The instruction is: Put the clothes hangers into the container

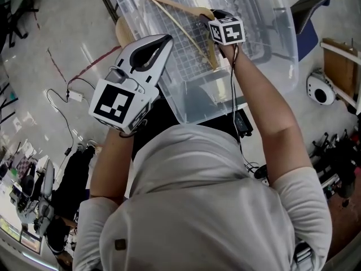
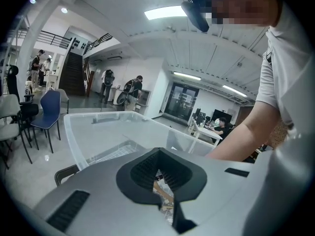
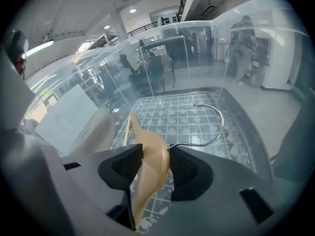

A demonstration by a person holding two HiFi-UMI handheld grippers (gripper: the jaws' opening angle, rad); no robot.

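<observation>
A wooden clothes hanger (image 1: 181, 6) with a metal hook lies tilted inside the clear plastic container (image 1: 282, 49), over its grid floor. My right gripper (image 1: 210, 17) reaches into the container, and its jaws stand open on either side of the hanger's (image 3: 150, 167) wooden shoulder. The hook (image 3: 215, 127) curves out ahead of the right gripper (image 3: 151, 164), above the container's floor (image 3: 197, 107). My left gripper (image 1: 165, 40) is held up at the container's near left rim, shut and empty. In the left gripper view the left gripper (image 2: 158, 151) points over the container's wall (image 2: 93, 132).
The container rests on a chair with a wooden seat (image 1: 122, 33). A blue chair (image 1: 309, 5) stands behind it on the right. A cable (image 1: 62, 97) trails over the floor at the left, and a white round device (image 1: 321, 89) lies at the right.
</observation>
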